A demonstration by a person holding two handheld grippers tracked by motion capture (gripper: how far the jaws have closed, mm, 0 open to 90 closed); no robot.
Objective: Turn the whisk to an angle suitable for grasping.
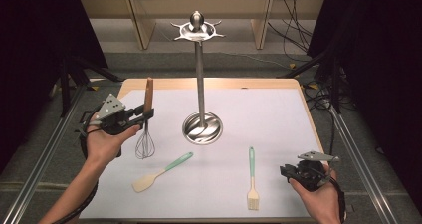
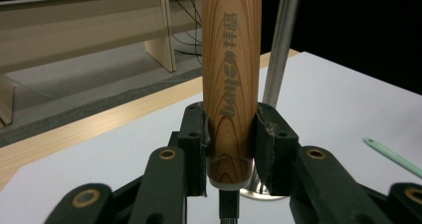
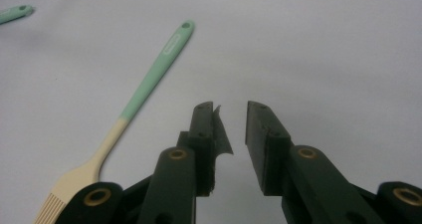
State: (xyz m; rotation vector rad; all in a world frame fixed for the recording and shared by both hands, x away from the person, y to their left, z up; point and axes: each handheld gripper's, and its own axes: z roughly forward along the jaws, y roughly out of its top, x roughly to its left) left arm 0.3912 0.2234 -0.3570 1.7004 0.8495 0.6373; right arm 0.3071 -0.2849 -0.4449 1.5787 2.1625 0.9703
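Jaws of the left gripper (image 2: 230,149) clamp the whisk (image 1: 146,127) by its wooden handle, upright; keep it vertical. Right gripper (image 3: 230,134) jaws stand parted, empty, pastry brush (image 3: 124,117) beside them.

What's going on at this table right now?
A person is working with a hand-held gripper in each hand. The left gripper is shut on the wooden handle of a whisk, holding it upright with the wire end down over the white mat, beside a tall steel utensil stand. The right gripper is open with nothing between its jaws, near a pastry brush lying flat. A spatula with a mint handle also lies on the mat.
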